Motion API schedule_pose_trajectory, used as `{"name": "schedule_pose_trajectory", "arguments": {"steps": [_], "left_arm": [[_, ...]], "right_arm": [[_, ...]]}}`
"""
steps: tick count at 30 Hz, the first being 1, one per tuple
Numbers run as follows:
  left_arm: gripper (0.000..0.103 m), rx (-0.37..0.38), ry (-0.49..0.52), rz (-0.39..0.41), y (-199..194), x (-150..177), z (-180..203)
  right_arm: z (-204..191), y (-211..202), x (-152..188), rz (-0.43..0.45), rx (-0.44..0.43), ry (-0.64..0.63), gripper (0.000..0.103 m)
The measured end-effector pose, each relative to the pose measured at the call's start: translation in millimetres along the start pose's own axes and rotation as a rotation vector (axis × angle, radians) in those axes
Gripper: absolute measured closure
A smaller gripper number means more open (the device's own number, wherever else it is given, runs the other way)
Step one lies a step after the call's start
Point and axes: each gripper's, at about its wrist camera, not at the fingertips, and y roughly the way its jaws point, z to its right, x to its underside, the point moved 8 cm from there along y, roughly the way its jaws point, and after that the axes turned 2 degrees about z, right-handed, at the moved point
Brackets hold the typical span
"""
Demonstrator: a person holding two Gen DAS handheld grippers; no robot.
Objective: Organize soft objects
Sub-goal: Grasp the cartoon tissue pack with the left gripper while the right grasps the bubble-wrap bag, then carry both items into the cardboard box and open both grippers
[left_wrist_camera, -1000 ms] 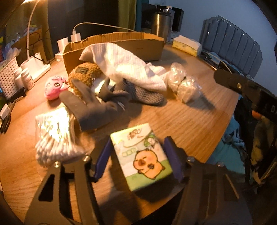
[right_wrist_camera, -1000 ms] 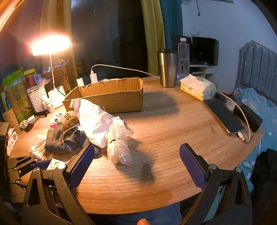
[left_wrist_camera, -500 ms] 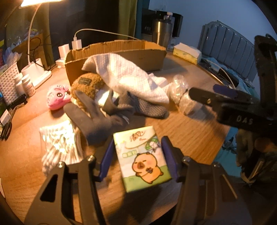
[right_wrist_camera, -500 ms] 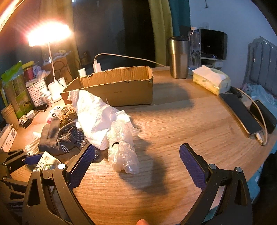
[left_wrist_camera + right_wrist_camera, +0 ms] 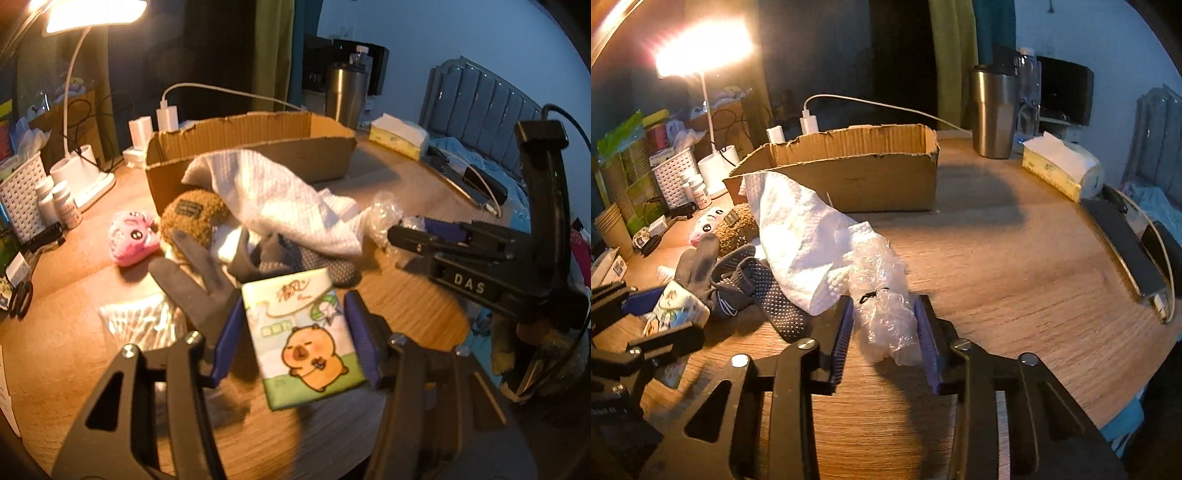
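Your left tool clenches the tissue pack clear of the counter for boxing, while your right tool is closing around the bubble wrap.

"DAS" on right gripper (white letters)

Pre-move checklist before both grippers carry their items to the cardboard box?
1. Left gripper grips the tissue pack: ok, both pads on its sides.
2. Right gripper around the bubble wrap wad: ok, fingers closing on it.
3. Wad free of the white towel: cannot tell, they touch.
4. Cardboard box open on top: ok.
5. Room inside the box: cannot tell, interior hidden.
6. Grippers apart: ok.
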Motion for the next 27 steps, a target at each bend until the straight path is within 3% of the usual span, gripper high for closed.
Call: {"name": "schedule_pose_trajectory", "arguments": {"steps": [27], "left_arm": [[0.047,-0.044,-0.005,0.210,-35.5,-82.6,-13.2]], "right_arm": [[8.6,-55.8,-78.1,0.221,-0.015,-0.035,0.070]]}}
